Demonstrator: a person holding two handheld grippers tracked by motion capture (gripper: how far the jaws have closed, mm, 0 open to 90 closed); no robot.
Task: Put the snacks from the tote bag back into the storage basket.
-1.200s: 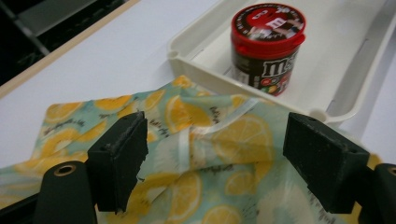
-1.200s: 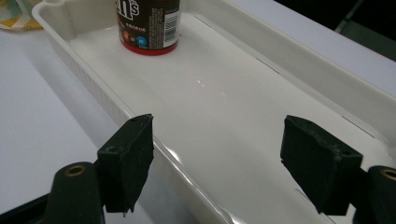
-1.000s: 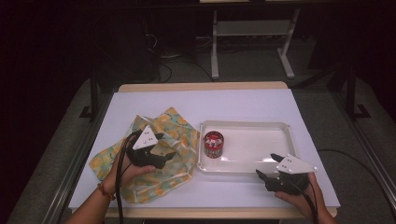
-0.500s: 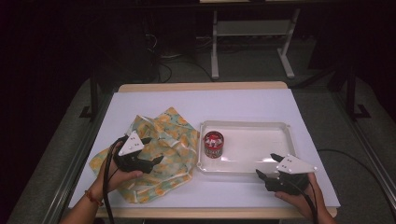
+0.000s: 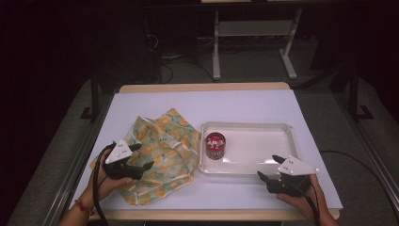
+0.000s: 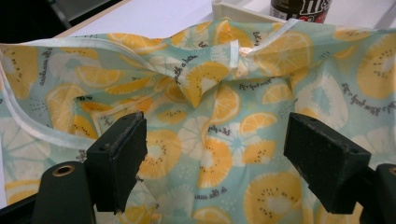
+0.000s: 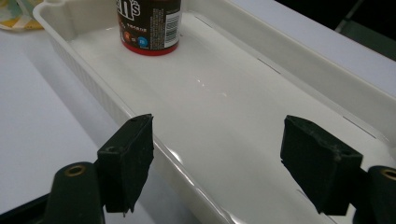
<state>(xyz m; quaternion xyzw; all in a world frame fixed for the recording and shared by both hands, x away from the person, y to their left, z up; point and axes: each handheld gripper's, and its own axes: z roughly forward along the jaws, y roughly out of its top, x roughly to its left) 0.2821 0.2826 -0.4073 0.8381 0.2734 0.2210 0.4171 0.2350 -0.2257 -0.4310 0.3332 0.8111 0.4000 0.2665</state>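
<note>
Hovering wide over the cloth [image 6: 261, 154], the left claw [image 6: 215, 158] gapes; right claw [image 7: 217, 158] wide above the tray [image 7: 154, 144].

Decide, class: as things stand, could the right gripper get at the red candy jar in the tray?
Probably yes. The right gripper hangs open at the white tray near rim, and bare tray floor lies between it and the candy jar. Only the low rim needs crossing.

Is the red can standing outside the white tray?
No, the red can stands upright inside the white tray, at its left end.
</note>
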